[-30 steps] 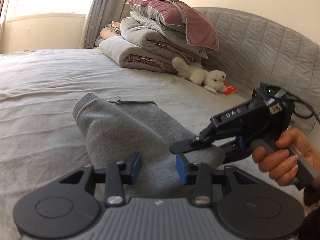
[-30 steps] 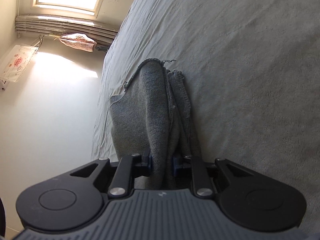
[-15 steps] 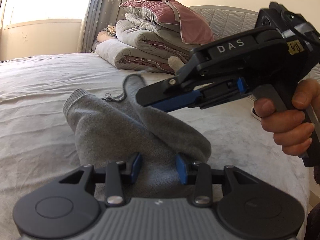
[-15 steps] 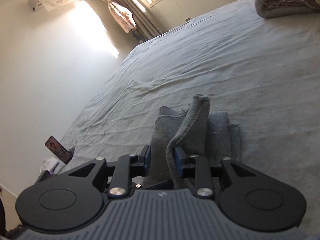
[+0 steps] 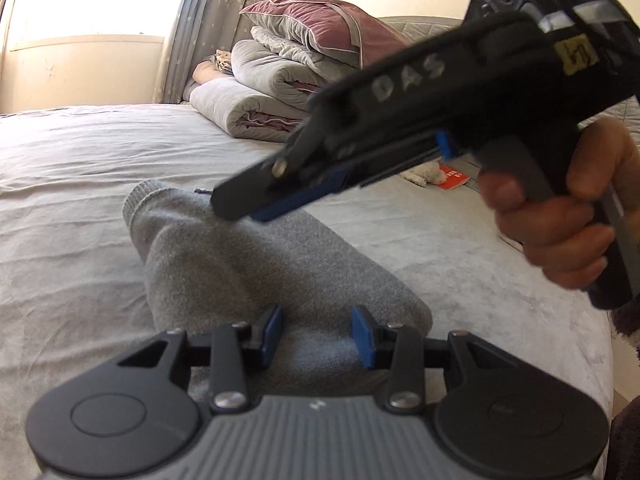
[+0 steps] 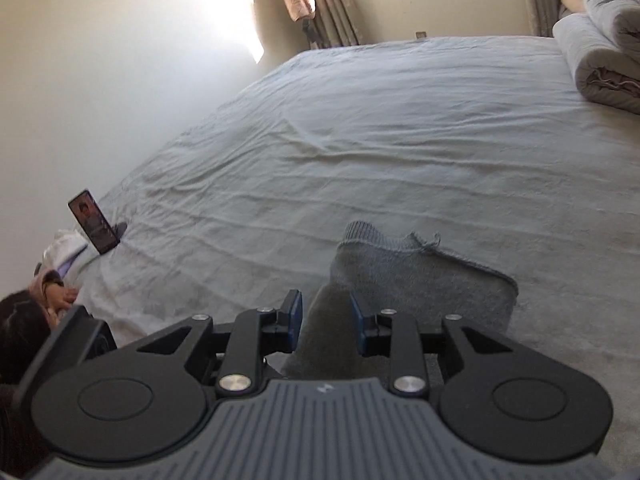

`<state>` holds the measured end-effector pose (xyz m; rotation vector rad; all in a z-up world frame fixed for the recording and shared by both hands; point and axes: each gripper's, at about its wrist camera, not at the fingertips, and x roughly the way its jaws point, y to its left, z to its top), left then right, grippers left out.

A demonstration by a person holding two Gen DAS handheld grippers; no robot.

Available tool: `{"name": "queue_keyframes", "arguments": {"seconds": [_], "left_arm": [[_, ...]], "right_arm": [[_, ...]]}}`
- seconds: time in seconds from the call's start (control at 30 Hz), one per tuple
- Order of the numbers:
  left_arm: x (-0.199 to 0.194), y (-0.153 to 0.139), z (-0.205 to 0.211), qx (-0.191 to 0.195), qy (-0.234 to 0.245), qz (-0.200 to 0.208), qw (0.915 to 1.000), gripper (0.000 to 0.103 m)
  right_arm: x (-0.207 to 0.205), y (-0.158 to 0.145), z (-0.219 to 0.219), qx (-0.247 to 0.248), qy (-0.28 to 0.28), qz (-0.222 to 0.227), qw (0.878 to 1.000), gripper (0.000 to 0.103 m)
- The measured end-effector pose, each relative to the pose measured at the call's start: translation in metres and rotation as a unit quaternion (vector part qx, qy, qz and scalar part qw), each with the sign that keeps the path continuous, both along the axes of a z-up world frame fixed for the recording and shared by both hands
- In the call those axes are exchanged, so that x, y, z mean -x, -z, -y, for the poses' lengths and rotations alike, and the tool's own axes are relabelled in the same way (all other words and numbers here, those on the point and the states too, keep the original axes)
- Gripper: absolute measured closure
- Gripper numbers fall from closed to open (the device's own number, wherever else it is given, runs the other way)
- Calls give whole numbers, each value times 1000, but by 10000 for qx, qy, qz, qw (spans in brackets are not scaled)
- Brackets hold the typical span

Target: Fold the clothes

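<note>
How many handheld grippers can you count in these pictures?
2. The left gripper sits low at the near end of the grey sweater on the bed; the right gripper, held in a hand, hangs above its far end.

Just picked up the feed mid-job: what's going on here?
A person is folding a grey sweater on a bed, with a tool in each hand. The left tool sits low at the near end of the sweater, cloth between its pads. The right tool is raised above the sweater, and whether it holds any cloth can't be told. The sweater lies bunched into a narrow bundle.
</note>
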<state>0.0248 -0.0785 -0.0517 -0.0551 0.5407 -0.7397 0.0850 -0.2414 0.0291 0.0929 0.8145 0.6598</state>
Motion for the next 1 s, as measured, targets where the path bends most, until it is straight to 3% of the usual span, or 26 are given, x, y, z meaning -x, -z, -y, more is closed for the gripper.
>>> {"name": "queue_keyframes", "arguments": {"seconds": [0.17, 0.4, 0.5, 0.6, 0.87, 1.0], "left_arm": [[-1, 2, -1, 50, -15, -56, 10000, 64], [0, 3, -3, 77, 6, -67, 9999, 64], [1, 2, -4, 66, 36, -60, 10000, 64], [0, 1, -5, 63, 74, -55, 9999, 64], [-16, -11, -27, 691, -115, -187, 9974, 64], [-24, -9, -33, 775, -449, -124, 9959, 63]], "right_arm": [[-20, 28, -23, 456, -351, -55, 9983, 77], [-68, 40, -37, 466, -328, 247, 9981, 85], [-84, 48, -46, 546, -244, 398, 9974, 86], [-91, 41, -37, 433, 212, 658, 9967, 85], [-49, 2, 26, 125, 978, 990, 9902, 81], [-20, 2, 40, 142, 1156, 1008, 9881, 78]]}}
